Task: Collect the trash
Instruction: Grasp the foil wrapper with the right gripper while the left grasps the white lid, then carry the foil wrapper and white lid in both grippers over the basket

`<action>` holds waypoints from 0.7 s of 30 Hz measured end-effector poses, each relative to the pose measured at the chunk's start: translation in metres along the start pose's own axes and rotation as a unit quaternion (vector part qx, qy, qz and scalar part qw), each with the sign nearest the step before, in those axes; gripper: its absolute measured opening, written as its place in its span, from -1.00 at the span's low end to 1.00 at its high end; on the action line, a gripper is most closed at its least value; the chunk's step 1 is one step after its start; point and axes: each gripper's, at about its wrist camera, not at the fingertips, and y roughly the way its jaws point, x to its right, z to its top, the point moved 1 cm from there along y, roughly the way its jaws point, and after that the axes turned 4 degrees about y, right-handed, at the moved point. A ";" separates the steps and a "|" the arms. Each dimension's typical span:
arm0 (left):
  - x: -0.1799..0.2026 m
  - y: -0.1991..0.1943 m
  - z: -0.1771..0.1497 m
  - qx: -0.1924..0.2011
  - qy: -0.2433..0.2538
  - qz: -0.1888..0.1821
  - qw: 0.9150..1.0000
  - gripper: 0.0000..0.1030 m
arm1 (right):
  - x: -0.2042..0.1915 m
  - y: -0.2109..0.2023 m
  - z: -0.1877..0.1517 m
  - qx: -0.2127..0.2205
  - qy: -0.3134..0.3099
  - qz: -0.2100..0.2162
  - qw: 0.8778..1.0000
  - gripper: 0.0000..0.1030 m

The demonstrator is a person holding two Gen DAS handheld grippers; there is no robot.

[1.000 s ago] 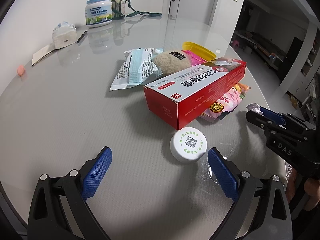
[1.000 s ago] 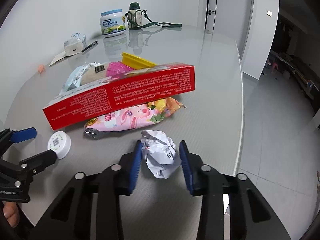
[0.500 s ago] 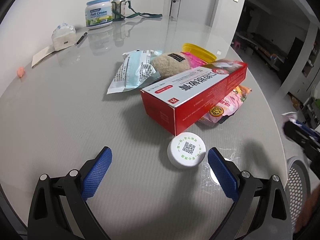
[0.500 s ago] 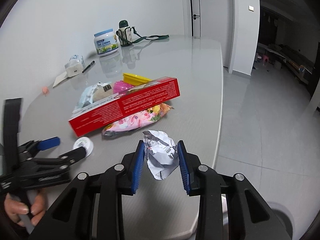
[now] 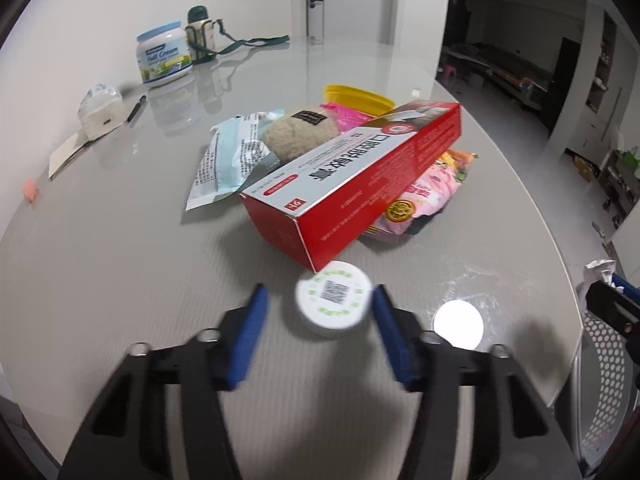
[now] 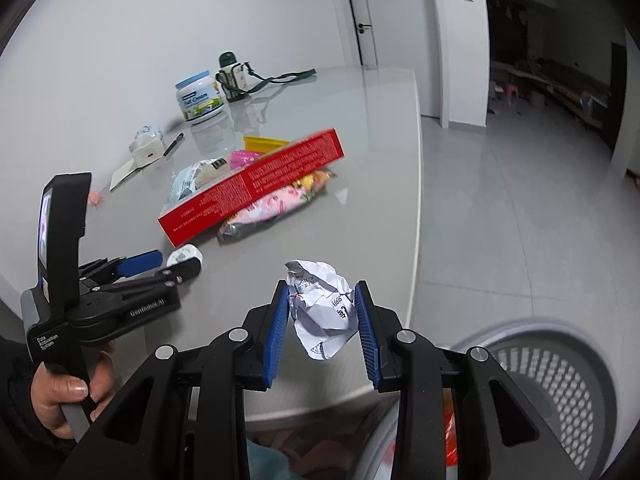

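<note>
The paper ball (image 6: 323,308) we are carrying sits pinched between our right gripper (image 6: 322,326)'s blue fingers (image 6: 276,330). A second ago it hung just over the bench; now it is lifted off past the near edge, with the mesh bin (image 6: 560,376) at 4 o'clock below it. We judge the drop comes next, once the ball is carried fully over the bin's mouth.

Our left gripper (image 5: 318,330) has changed too: its fingers (image 5: 390,334), wide apart a second ago, have narrowed around the white cap (image 5: 333,305). The right one touches the cap, the left one stands apart from it, so the fingers are open and not yet gripping. The cap lies just beside the near corner of the red box (image 5: 352,178), so closing may nudge the box.

Beyond, at 12 o'clock, the box lies across a pink wrapper (image 5: 424,196), a blue packet (image 5: 232,156), a brown pouch (image 5: 300,136) and a yellow lid (image 5: 356,94). Farther off at 11 o'clock stand a tub (image 5: 164,60) and a flask (image 5: 200,34).

The bench (image 5: 100,248) is glossy grey with a curved edge; pale floor tiles (image 6: 520,200), a white door (image 6: 360,12) and a dark room lie beyond.
</note>
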 end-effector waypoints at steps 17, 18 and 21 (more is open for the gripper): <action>-0.006 -0.061 -0.007 0.063 0.059 -0.053 0.995 -0.26 | -0.004 -0.031 -0.040 0.039 0.111 -0.020 0.993 -0.37; -0.005 -0.065 -0.005 0.071 0.062 -0.058 0.994 -0.26 | -0.004 -0.032 -0.041 0.040 0.115 -0.023 0.992 -0.37; 0.001 -0.080 0.004 0.098 0.080 -0.081 0.989 -0.26 | -0.004 -0.044 -0.046 0.052 0.124 -0.043 0.990 -0.37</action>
